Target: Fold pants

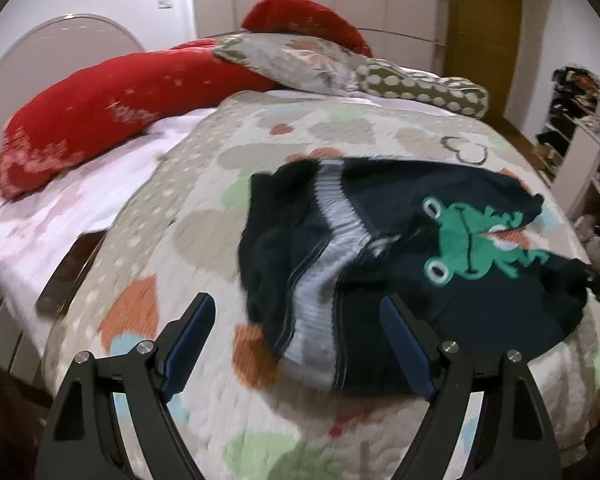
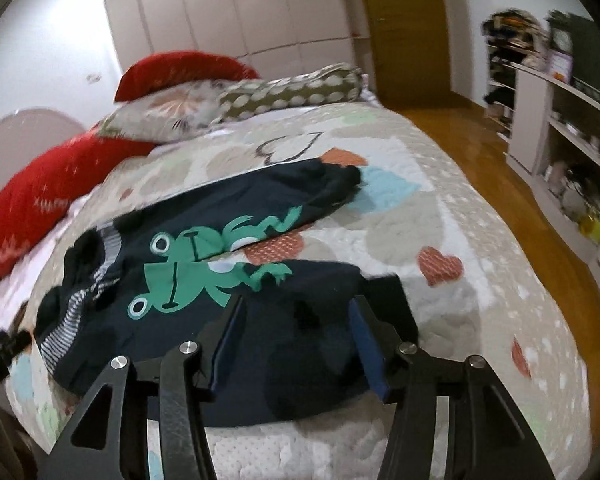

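Note:
Small dark navy pants (image 1: 440,292) with a green frog print (image 1: 468,240) and a grey striped waistband (image 1: 328,256) lie spread on the quilted bed. My left gripper (image 1: 298,308) is open, its jaws above the waistband end. In the right wrist view the pants (image 2: 228,320) lie with both legs pointing right, the frog (image 2: 196,268) across the seat. My right gripper (image 2: 296,308) is open over the near leg, holding nothing. The left gripper's tip shows at the left edge (image 2: 4,344).
The bed quilt (image 1: 188,216) has heart patches. Red pillows (image 1: 92,120) and patterned cushions (image 1: 300,56) lie at the head. A dark phone-like slab (image 1: 66,276) sits at the bed's left edge. Wooden floor (image 2: 480,148) and white shelves (image 2: 560,132) are to the right.

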The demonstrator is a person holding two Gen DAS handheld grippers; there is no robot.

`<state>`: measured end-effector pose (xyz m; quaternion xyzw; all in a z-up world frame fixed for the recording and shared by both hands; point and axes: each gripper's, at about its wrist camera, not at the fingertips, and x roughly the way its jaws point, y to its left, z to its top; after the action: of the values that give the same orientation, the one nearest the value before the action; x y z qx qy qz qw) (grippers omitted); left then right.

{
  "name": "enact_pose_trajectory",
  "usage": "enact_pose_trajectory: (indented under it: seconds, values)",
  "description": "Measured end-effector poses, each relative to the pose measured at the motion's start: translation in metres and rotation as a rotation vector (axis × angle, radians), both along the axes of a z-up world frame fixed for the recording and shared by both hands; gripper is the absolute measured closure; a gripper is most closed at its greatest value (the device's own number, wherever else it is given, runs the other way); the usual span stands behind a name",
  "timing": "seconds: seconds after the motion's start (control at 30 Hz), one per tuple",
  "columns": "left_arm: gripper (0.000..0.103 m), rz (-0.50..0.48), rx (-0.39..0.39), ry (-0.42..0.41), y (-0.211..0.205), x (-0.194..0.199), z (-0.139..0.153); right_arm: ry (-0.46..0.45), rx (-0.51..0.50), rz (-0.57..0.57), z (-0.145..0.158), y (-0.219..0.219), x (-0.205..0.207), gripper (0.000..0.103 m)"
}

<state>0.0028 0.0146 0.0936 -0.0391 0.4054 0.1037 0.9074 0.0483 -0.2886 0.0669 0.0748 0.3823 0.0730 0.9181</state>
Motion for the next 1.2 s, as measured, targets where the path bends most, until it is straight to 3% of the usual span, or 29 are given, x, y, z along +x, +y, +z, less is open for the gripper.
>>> enact_pose_trajectory:
  seconds: [0.17,0.3,0.37,0.57,0.8,0.93,1.03,1.07,1.1,1.13,1.17,1.2]
  values:
    - [0.019,-0.133,-0.103,0.064,0.012,0.06,0.011,0.025,-0.097,0.118,0.012,0.005,0.046,0.045]
    - [0.019,-0.213,-0.087,0.125,0.012,0.125,0.004,0.018,-0.205,0.204,0.02,0.012,0.093,0.044]
    - [0.019,-0.235,-0.076,0.141,0.012,0.157,-0.003,0.045,-0.213,0.251,0.021,0.018,0.119,0.044]
    - [0.019,-0.353,-0.134,0.241,0.007,0.232,-0.027,0.129,-0.283,0.354,0.005,0.043,0.2,0.043]
    - [0.019,-0.514,-0.045,0.333,-0.009,0.272,-0.059,0.216,-0.314,0.476,-0.028,0.068,0.259,0.043]
    - [0.019,-0.55,-0.057,0.416,-0.013,0.286,-0.081,0.235,-0.352,0.514,-0.045,0.079,0.282,0.043]
    - [0.019,-0.553,-0.046,0.413,-0.015,0.288,-0.086,0.251,-0.35,0.558,-0.057,0.084,0.292,0.03]
    - [0.025,-0.552,-0.044,0.408,-0.015,0.288,-0.085,0.241,-0.347,0.561,-0.058,0.084,0.293,0.028]
    - [0.049,-0.552,-0.047,0.393,-0.015,0.287,-0.082,0.236,-0.336,0.56,-0.058,0.083,0.294,0.028]
    - [0.063,-0.552,-0.05,0.378,-0.015,0.286,-0.079,0.241,-0.319,0.558,-0.058,0.081,0.294,0.03]
    - [0.087,-0.547,-0.053,0.367,-0.014,0.284,-0.074,0.249,-0.294,0.556,-0.058,0.08,0.295,0.036]
    - [0.097,-0.542,-0.068,0.364,-0.014,0.283,-0.071,0.261,-0.249,0.56,-0.057,0.077,0.294,0.062]
